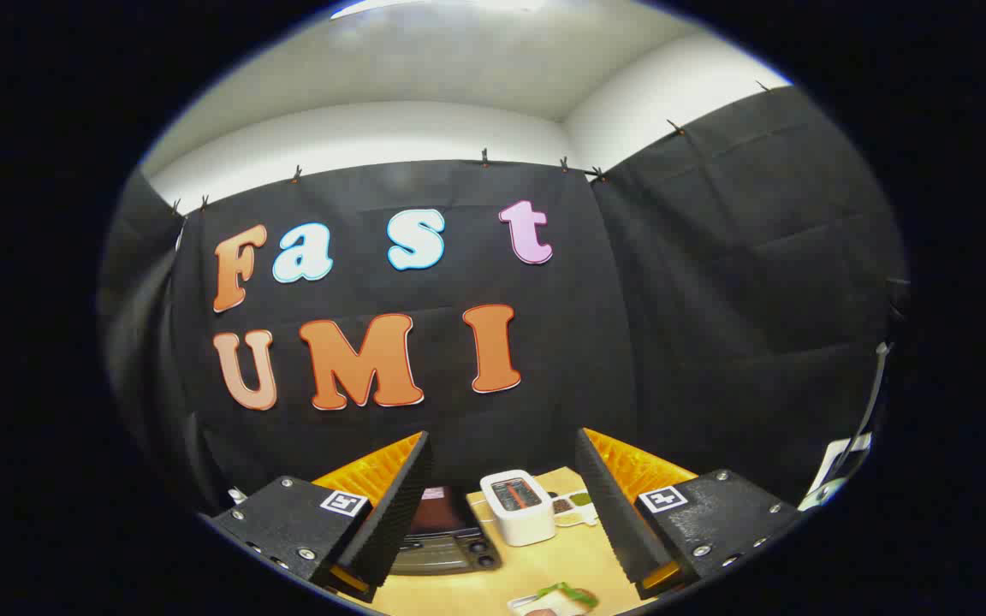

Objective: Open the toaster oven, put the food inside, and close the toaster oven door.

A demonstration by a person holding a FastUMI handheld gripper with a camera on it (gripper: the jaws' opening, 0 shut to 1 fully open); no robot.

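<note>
I am holding my gripper [506, 505] up above the table [544, 560], its two fingers spread wide apart and gripping nothing, with open air between them. Each finger is carrying a small square black-and-white marker tag on its upper face; I cannot read any words on them. Down between the fingers, closer to my left finger, the toaster oven [446, 539] is sitting on the table, its dark glass front and a row of round knobs facing up at me; my left finger is covering part of its side. Just beside it, between the fingers, a white boxy appliance [520, 506] is standing with a dark panel on top whose writing is too small to read. Beyond that, near my right finger, a white divided tray [574, 506] is holding brown and green portions. Nearest me, below the fingertips, the food [557, 599] is lying on a white plate [527, 604] at the table's near edge. Bare tabletop is lying open between the plate and the oven.
</note>
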